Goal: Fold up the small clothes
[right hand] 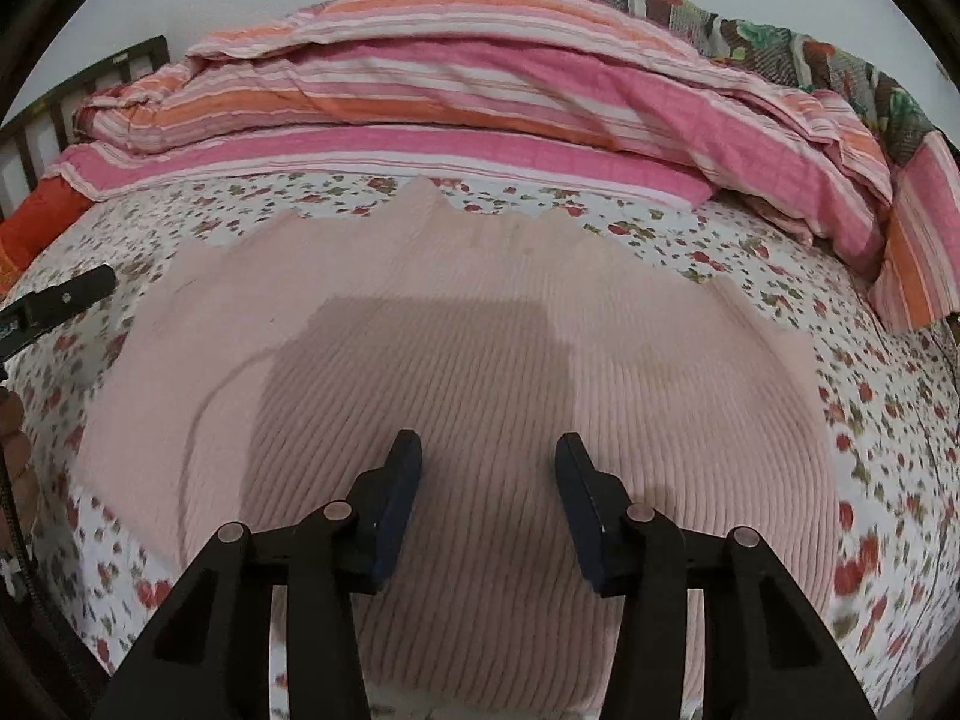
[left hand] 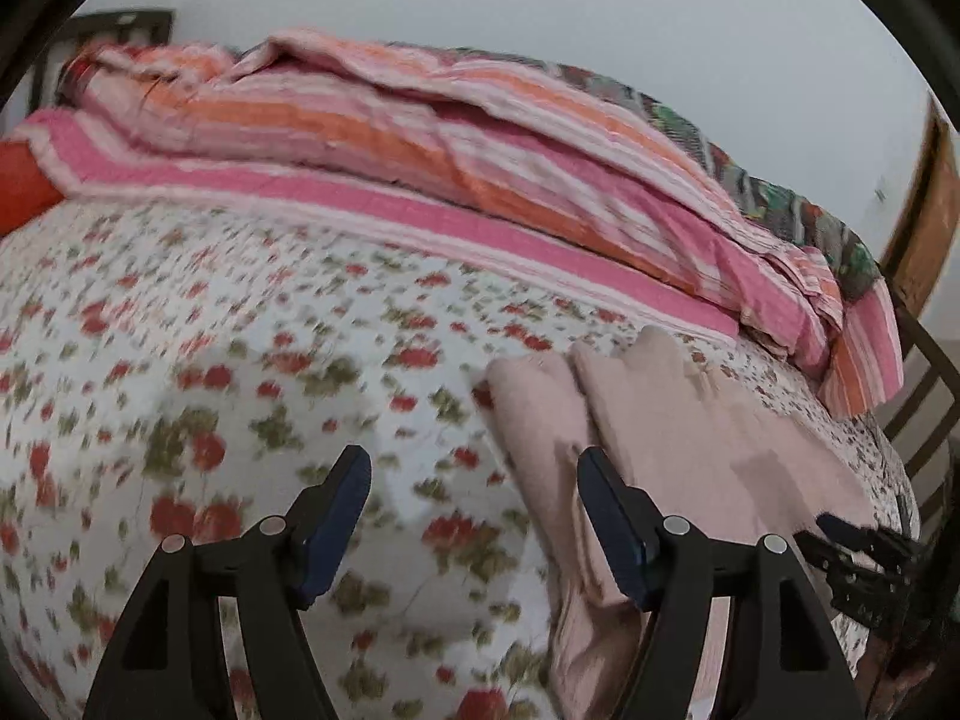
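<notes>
Pale pink ribbed garment; white bedsheet strewn with red flowers; blanket striped pink, orange, white.

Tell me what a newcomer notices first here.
The pink ribbed garment spread flat on the floral sheet, filling the right wrist view. Behind it, a striped pink-and-orange quilt heaped along the bed's far side. Both grippers hover open, the right gripper over the garment.

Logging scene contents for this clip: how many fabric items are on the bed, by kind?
Pink ribbed garment: 1
Pink-and-orange striped blanket: 1
Dark patterned cloth behind it: 1
Floral bedsheet: 1
Orange cloth at the edge: 1
Total: 5
</notes>
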Demonstrator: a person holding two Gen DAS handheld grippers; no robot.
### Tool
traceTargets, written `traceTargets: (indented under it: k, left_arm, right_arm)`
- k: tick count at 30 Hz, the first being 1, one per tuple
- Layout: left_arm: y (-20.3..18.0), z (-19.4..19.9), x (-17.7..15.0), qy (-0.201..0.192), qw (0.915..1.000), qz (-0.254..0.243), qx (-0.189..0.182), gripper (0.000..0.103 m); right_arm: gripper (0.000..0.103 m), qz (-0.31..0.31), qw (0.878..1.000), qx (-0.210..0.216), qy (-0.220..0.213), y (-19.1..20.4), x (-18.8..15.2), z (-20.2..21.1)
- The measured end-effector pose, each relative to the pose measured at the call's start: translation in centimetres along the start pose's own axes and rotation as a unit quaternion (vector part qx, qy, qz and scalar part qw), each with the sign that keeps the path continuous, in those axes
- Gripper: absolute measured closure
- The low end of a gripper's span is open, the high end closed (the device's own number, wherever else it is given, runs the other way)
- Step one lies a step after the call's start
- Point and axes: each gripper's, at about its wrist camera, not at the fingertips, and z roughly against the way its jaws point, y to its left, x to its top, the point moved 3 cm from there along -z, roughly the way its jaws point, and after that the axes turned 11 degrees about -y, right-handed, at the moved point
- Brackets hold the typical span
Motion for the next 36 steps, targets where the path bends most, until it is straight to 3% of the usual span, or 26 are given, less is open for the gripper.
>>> traceTargets:
  k: [3,7,11,14,16,18,21,26,30,36]
  left_arm:
    - [-0.2,1.0,-1.1,0.028,0.999,0.028,-0.02,0.034]
    - [-1.7,3.5,-3.0,0.035,0.9982,0.014,-0.046,0.033]
    - [-2.5,5.1,-6.2,0.058,0.9945,0.044,-0.076,0.032]
    - [-3.0,5.5,-8.7,0.073,0.9925,0.059,-0.079,0.033]
    - [-3.6,5.8,-9.6,0.065,0.9925,0.06,-0.084,0.032]
    - [-4.1,5.9,-9.6,0.055,0.9934,0.057,-0.083,0.032]
    - [-4.2,5.1,-9.2,0.051,0.9899,0.093,-0.094,0.032]
    - [-4.6,3.9,-8.4,0.047,0.989,0.115,-0.08,0.034]
    - [-5.1,3.0,-7.8,0.057,0.9895,0.11,-0.076,0.034]
    - [-4.0,2.2,-7.2,0.027,0.9821,0.158,-0.099,0.035]
  right_arm:
    - [0.056,0.014,1.0,0.007,-0.01,0.6,-1.8,1.2]
    - [0.056,0.032,0.999,0.012,-0.036,1.1,-4.6,2.8]
    - [0.056,0.033,0.999,0.031,-0.03,1.3,-5.9,4.3]
    - [0.056,0.039,0.996,0.081,-0.031,1.1,-5.9,5.7]
    - [0.056,0.017,0.993,0.105,-0.057,-0.3,-5.1,6.9]
    - [0.056,-0.005,0.991,0.113,-0.077,-1.8,-4.1,7.5]
    - [0.055,-0.043,0.989,0.102,-0.098,-4.9,-2.1,7.1]
    - [0.055,-0.103,0.985,0.114,-0.074,-8.2,-1.0,5.5]
    - [0.055,-0.096,0.989,0.1,-0.06,-9.7,-1.1,5.7]
    - [0.055,-0.121,0.984,0.086,-0.098,-12.7,-0.3,7.2]
